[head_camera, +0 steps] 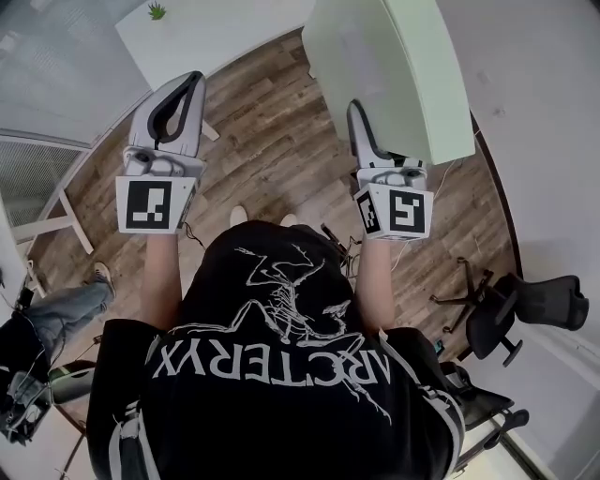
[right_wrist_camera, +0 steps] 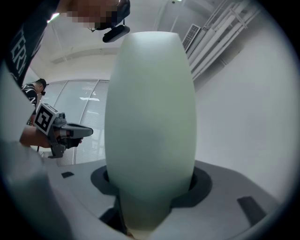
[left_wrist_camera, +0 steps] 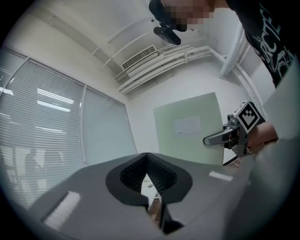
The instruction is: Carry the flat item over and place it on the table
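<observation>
The flat item is a pale green board (head_camera: 398, 66) with a white label on one face, held upright over the wooden floor. My right gripper (head_camera: 361, 120) is shut on its lower edge; in the right gripper view the board (right_wrist_camera: 150, 112) fills the space between the jaws and hides their tips. The left gripper (head_camera: 187, 89) hangs apart to the left, shut with nothing in it, its jaws meeting in a thin slit (left_wrist_camera: 146, 164). From the left gripper view the board (left_wrist_camera: 187, 131) and the right gripper (left_wrist_camera: 220, 137) show side on. A white table (head_camera: 211, 37) stands ahead.
A small green plant (head_camera: 157, 11) sits on the white table. Black office chairs (head_camera: 525, 309) stand at the right by the white wall. Another person's leg (head_camera: 61, 309) is at the left, near a white desk frame (head_camera: 52, 202). Cables lie on the floor by my feet.
</observation>
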A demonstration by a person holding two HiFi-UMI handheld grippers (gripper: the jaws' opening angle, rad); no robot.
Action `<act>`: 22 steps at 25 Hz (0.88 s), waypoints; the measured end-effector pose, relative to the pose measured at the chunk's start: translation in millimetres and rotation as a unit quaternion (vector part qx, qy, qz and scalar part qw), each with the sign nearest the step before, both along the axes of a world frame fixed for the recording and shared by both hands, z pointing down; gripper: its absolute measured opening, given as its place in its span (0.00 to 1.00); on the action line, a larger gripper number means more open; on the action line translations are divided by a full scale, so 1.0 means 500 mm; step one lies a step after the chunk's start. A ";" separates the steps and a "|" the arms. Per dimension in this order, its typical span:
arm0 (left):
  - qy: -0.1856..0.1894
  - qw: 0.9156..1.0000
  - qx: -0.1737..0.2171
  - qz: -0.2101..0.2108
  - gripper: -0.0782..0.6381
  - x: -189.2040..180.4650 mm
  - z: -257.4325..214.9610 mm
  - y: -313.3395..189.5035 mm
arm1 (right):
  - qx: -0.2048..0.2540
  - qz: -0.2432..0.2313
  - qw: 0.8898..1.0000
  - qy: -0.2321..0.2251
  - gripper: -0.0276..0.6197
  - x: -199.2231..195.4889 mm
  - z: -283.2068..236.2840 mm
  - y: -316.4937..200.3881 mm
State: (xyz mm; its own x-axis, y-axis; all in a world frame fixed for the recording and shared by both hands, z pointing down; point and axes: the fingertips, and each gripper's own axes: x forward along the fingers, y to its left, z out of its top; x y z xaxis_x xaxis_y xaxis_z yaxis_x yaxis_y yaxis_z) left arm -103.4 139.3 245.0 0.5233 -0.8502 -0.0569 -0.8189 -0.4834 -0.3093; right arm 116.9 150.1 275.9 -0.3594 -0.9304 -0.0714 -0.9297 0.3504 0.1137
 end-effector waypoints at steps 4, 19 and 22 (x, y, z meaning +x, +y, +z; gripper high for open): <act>-0.004 1.000 -0.011 -0.011 0.09 0.031 0.013 -0.013 | -0.004 -0.011 1.000 0.003 0.45 0.024 0.005 -0.022; 0.001 1.000 -0.020 -0.005 0.09 0.064 0.061 -0.263 | -0.025 -0.022 0.999 -0.002 0.45 0.037 0.070 -0.270; -0.012 1.000 -0.024 0.010 0.09 0.043 0.071 -0.389 | -0.027 -0.010 1.000 -0.005 0.45 0.004 0.071 -0.390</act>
State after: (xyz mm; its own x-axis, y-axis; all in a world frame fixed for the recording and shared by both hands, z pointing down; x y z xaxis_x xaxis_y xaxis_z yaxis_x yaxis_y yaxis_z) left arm -81.7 -55.0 280.7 0.5414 -0.8407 -0.0042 -0.8014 -0.5145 -0.3050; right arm 118.7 -45.0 311.1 -0.3774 -0.9257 -0.0258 -0.9235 0.3742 0.0841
